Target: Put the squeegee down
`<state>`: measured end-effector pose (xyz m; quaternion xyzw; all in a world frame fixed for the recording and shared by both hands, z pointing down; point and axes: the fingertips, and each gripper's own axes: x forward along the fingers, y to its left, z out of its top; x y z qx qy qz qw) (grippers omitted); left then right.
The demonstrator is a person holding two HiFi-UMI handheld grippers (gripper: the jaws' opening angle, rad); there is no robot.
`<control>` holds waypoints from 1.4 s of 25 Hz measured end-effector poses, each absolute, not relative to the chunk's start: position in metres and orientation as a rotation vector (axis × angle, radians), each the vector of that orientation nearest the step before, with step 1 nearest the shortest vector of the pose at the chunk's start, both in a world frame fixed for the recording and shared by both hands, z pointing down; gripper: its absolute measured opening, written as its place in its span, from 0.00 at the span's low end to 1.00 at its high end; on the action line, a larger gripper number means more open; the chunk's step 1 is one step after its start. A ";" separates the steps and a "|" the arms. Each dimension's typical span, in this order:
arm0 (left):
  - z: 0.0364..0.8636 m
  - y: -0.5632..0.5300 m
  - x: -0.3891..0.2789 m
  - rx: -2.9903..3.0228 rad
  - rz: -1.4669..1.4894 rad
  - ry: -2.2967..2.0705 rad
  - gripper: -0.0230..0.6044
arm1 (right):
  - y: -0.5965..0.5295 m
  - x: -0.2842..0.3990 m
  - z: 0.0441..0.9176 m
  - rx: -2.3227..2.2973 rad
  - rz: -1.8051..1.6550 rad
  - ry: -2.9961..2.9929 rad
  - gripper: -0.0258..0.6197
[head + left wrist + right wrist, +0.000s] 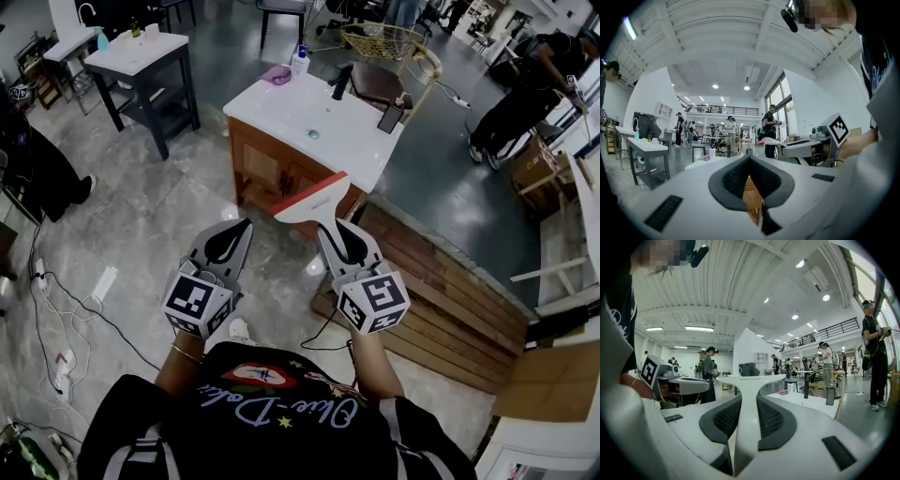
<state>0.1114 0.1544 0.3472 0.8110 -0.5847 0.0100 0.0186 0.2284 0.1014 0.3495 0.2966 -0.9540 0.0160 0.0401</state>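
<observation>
Before the near edge of the worktop (272, 111), held in the air and clear of it: one squeegee (314, 200), white, with a red strip along its blade, the blade set crosswise and the handle running back into my right gripper (339, 234). That gripper's fingers (772, 418) are clenched on the handle, whose white stem (746, 394) stands between the two dark pads with both pressing its sides. Level beside it, to its left: my left gripper (246, 225), its fingers (733, 178) closed tip to tip on nothing, a wooden cabinet showing through the gap behind the tips. Each gripper carries one marker cube (197, 302) at its rear end. On the worktop, white: one round basin drain (313, 133) near the middle; one black faucet (340, 82) at the far edge behind it; one pink cloth (277, 75) at the far left corner; one white bottle (300, 62) with a blue top just beside the cloth on the far edge; one dark flat slab (389, 117) standing tilted at the far right corner, kind not told. Under the worktop: the cabinet (272, 169), brown wood. Below both grippers: grey glossy floor (150, 216), with wooden planks (450, 291) lying to the right.
</observation>
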 end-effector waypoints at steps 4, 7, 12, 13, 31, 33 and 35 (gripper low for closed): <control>0.346 0.151 0.102 2.516 0.020 -1.807 0.03 | 0.099 0.219 0.350 0.916 0.052 -2.918 0.18; 0.347 0.149 0.096 2.521 0.022 -1.803 0.03 | 0.098 0.213 0.351 0.920 0.062 -2.917 0.18; 0.350 0.148 0.086 2.524 0.037 -1.788 0.03 | 0.096 0.202 0.353 0.927 0.079 -2.917 0.18; 0.350 0.148 0.082 2.523 0.037 -1.789 0.03 | 0.095 0.199 0.353 0.927 0.083 -2.920 0.18; 0.346 0.133 0.031 2.527 0.009 -1.806 0.03 | 0.080 0.151 0.348 0.925 0.068 -2.933 0.18; 0.348 0.130 0.029 2.530 0.008 -1.795 0.03 | 0.077 0.148 0.348 0.929 0.065 -2.931 0.18; 0.351 0.127 0.026 2.533 0.008 -1.783 0.03 | 0.074 0.146 0.349 0.938 0.066 -2.927 0.18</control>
